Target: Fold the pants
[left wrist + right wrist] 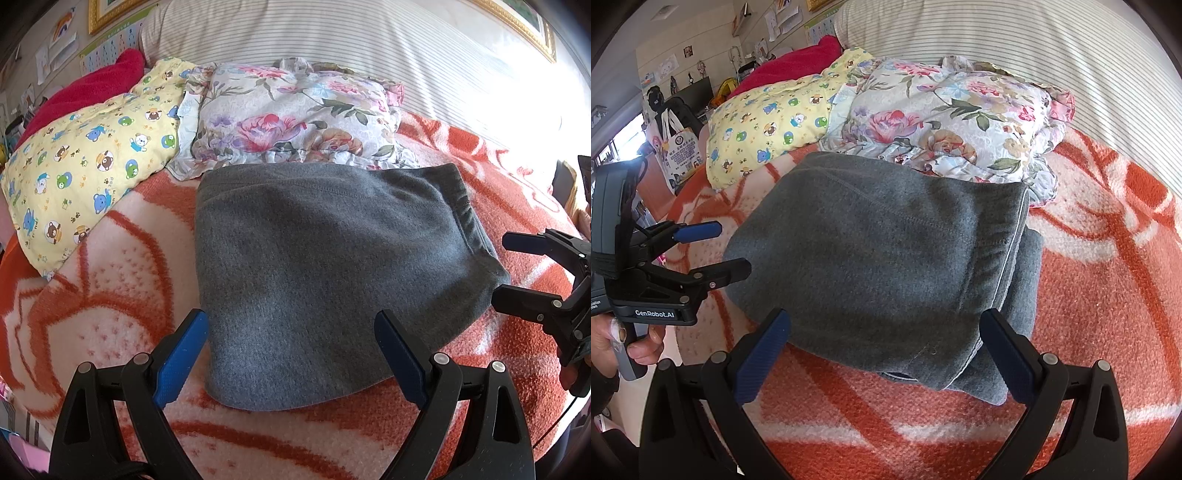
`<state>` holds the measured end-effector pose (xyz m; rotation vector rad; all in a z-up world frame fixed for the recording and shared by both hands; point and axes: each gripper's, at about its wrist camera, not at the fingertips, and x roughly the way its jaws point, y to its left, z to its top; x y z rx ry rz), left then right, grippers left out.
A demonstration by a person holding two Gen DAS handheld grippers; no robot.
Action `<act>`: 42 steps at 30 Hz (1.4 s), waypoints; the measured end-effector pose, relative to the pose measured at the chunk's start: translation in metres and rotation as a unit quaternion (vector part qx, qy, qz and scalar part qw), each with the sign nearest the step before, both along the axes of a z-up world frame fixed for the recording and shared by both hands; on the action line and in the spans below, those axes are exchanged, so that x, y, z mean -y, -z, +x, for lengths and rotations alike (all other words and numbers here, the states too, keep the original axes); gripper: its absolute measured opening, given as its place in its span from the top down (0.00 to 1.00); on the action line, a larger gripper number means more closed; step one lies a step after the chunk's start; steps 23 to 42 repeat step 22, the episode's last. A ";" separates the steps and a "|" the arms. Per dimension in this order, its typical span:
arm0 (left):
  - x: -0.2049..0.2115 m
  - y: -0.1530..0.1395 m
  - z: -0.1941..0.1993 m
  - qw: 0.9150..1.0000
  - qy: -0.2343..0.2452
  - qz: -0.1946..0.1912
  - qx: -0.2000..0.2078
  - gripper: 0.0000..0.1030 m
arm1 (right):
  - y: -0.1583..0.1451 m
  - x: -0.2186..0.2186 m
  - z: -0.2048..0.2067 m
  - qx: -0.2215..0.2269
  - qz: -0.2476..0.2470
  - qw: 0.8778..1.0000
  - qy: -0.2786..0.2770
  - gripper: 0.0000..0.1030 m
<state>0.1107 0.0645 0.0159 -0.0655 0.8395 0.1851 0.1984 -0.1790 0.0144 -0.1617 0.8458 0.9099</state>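
The grey fleece pants lie folded into a compact stack on the orange-and-white blanket; in the right wrist view the pants show layered edges at their right side. My left gripper is open just above the near edge of the stack, holding nothing. My right gripper is also open at the stack's near edge, empty. Each gripper shows in the other's view: the right gripper at the pants' right side, the left gripper at their left side, held by a hand.
A floral pillow lies just behind the pants, a yellow bear-print quilt to its left with a red blanket behind. A striped cushion forms the back. Room furniture and bags stand off the bed's left.
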 end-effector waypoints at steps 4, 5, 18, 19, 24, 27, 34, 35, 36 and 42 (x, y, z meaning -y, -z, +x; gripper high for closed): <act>-0.001 0.000 0.000 1.000 0.000 0.000 -0.001 0.11 | 0.000 -0.001 -0.001 0.000 0.001 1.000 -0.001 0.01; -0.001 0.000 0.000 1.000 0.001 0.000 -0.001 0.11 | 0.000 -0.001 -0.001 0.000 0.001 1.000 -0.001 0.01; 0.002 -0.006 -0.001 1.000 0.008 0.010 -0.001 0.11 | -0.004 0.001 -0.005 -0.001 0.009 1.000 0.003 0.01; 0.002 -0.006 -0.002 1.000 0.008 0.010 -0.002 0.11 | -0.004 0.001 -0.005 -0.002 0.011 1.000 0.003 0.01; 0.002 -0.006 0.000 1.000 0.007 0.010 -0.003 0.11 | -0.002 0.004 -0.002 -0.007 0.014 1.000 0.005 0.01; 0.002 -0.006 0.000 1.000 0.007 0.010 -0.003 0.11 | -0.002 0.004 -0.002 -0.007 0.014 1.000 0.005 0.01; 0.002 -0.006 0.000 1.000 0.007 0.010 -0.003 0.11 | -0.002 0.004 -0.002 -0.007 0.014 1.000 0.005 0.01; 0.002 -0.006 0.000 1.000 0.007 0.010 -0.003 0.11 | -0.002 0.004 -0.002 -0.007 0.014 1.000 0.005 0.01; 0.002 -0.006 0.000 1.000 0.007 0.010 -0.003 0.11 | -0.002 0.004 -0.002 -0.007 0.014 1.000 0.005 0.01; 0.002 -0.006 0.000 1.000 0.007 0.010 -0.003 0.11 | -0.002 0.004 -0.002 -0.007 0.014 1.000 0.005 0.01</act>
